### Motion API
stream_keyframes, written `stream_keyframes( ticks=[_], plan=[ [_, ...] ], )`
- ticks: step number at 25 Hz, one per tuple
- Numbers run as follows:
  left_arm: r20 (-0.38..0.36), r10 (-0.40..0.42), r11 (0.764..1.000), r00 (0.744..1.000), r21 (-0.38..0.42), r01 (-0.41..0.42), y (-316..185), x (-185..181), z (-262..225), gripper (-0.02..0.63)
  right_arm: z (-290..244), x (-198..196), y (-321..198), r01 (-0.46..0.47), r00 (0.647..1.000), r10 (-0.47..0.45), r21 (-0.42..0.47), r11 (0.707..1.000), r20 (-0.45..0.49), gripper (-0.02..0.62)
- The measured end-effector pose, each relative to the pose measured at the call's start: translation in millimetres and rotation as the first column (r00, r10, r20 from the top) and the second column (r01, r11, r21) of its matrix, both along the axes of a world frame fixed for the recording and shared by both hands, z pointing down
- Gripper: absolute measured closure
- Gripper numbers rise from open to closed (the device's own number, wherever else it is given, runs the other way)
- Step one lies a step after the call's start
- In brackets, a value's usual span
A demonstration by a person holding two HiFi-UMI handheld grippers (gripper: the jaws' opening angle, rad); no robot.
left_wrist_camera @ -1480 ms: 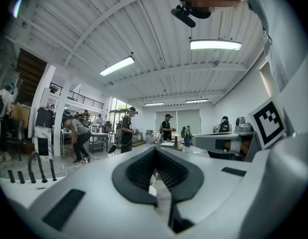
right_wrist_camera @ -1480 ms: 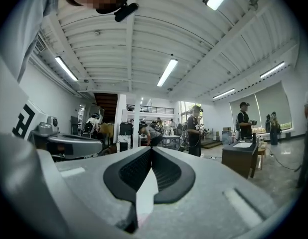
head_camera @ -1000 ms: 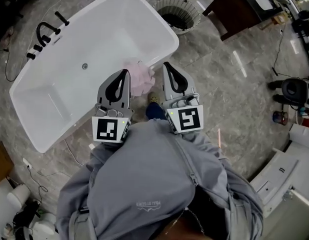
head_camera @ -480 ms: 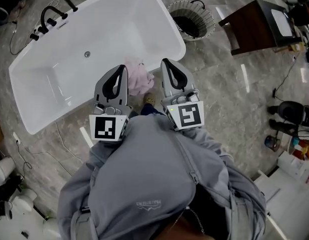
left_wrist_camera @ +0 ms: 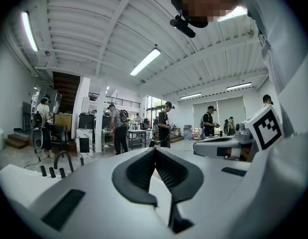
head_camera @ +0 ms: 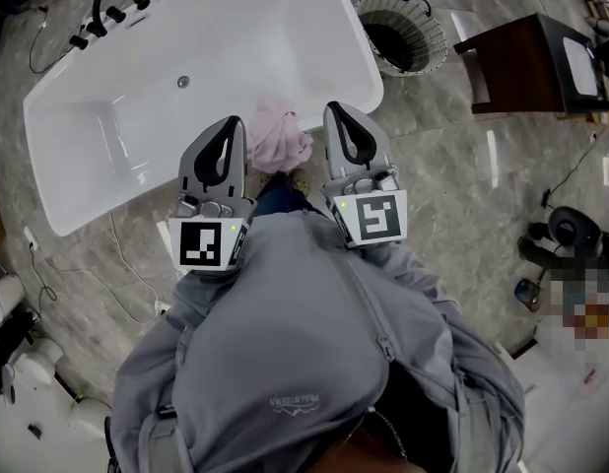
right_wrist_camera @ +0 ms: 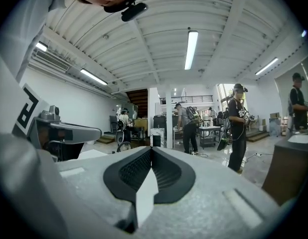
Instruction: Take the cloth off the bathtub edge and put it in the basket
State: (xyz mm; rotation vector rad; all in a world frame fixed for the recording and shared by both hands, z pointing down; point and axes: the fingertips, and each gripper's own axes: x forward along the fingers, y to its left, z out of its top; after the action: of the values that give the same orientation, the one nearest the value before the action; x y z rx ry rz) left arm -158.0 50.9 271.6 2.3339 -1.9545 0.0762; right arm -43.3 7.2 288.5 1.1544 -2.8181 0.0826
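A crumpled pink cloth [head_camera: 278, 138] lies over the near edge of the white bathtub [head_camera: 137, 97]. In the head view it shows between my two grippers, which are held side by side and roughly level above it. My left gripper [head_camera: 233, 123] is shut with nothing in it, to the cloth's left. To the right of the cloth, my right gripper [head_camera: 339, 109] is shut and empty too. The round woven basket [head_camera: 403, 35] stands on the floor past the tub's right end. Both gripper views look out across the room, with shut jaws [left_wrist_camera: 155, 149] [right_wrist_camera: 152, 148] and no cloth in sight.
A black faucet set [head_camera: 117, 3] sits at the tub's far left corner. A dark wooden table [head_camera: 536, 62] stands right of the basket. Cables and gear lie on the marble floor [head_camera: 452, 166]. Several people [left_wrist_camera: 164, 123] stand far across the hall.
Both grippers have moved forward and slightly down, and stand on either side of the cloth. The head view has swung, so tub and basket sit further right. The cloth has not moved.
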Motion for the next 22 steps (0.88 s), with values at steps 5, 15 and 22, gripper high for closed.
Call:
stream_keyframes(
  ticks=[5, 15, 22],
  plan=[
    [-0.019, 0.012, 1.0, 1.0, -0.016, -0.013, -12.9, -5.0, 2.1, 0.6, 6.0, -0.8, -8.2, -0.016, 1.0, 0.015, -0.03, 0.999, -0.023, 0.591],
    [-0.004, 0.101, 0.993, 0.995, -0.055, -0.101, -34.5, -0.5, 21.9, 0.6, 20.9, -10.9, -22.0, -0.048, 0.999, 0.047, -0.044, 0.998, -0.023, 0.591],
    [-0.026, 0.165, 0.98, 0.986, -0.112, -0.167, -49.6, 5.4, 55.5, 0.6, 49.5, -18.5, -28.5, -0.045, 0.997, 0.041, -0.075, 0.996, -0.057, 0.591]
  ],
)
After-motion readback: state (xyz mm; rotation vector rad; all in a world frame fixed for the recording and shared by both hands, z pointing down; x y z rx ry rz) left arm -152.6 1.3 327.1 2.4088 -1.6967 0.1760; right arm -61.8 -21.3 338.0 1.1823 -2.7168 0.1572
